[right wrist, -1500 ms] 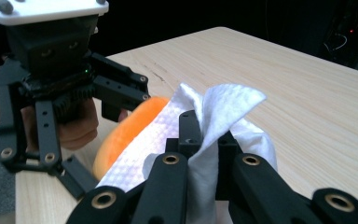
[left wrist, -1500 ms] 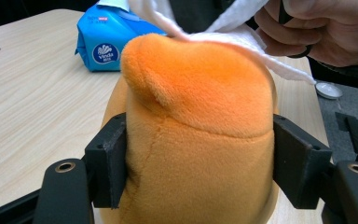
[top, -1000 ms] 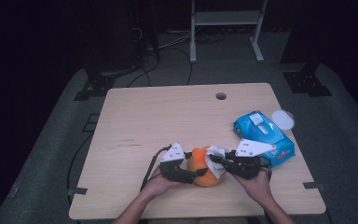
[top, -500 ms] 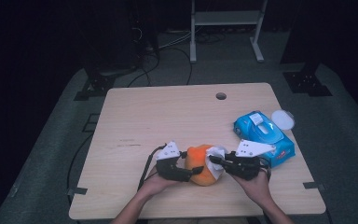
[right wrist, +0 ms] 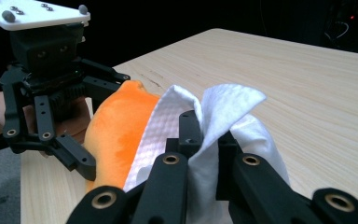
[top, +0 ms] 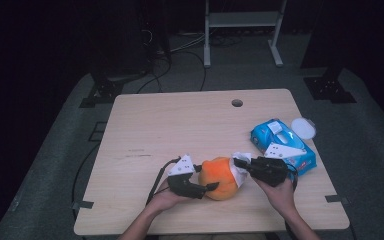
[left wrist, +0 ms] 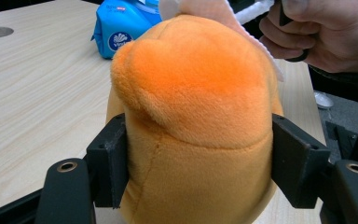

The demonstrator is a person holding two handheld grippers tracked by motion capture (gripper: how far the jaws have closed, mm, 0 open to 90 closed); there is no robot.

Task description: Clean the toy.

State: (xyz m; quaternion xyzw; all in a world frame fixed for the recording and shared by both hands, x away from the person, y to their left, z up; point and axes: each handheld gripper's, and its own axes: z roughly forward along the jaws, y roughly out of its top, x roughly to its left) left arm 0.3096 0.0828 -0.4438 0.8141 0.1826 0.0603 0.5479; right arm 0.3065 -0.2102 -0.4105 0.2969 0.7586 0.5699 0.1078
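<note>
plush toy: one orange plush toy [top: 220, 177] stands near the front edge of the table [top: 180, 125], between your two hands, roughly at the middle of its width.
wipe: one white wipe [top: 240, 165] lies against the toy's right side; in the left gripper view it drapes over the top of the toy [left wrist: 191, 93].
left gripper: your left gripper [top: 202, 188] clamps the toy at half width, one black pad pressed into each flank, as the left gripper view shows.
right gripper: your right gripper [top: 240, 162] is pinched tight on the wipe [right wrist: 223, 116], the cloth bunched between its jaws and touching the toy [right wrist: 116, 126].
hands: two, one on each gripper, both entering from the table's front edge.
wipes pack: one blue wipes pack [top: 282, 145] lies just beyond your right hand, toward the table's right edge.
lid: one round white lid [top: 303, 128] sits just beside the pack's far corner.
cable hole: one round hole [top: 237, 103] near the table's far edge.
change: against the earlier frame, your right gripper and the wipe have slid a little along the toy, lower and closer to you; your left gripper and the toy sit as they did, and pack and lid have not moved.
</note>
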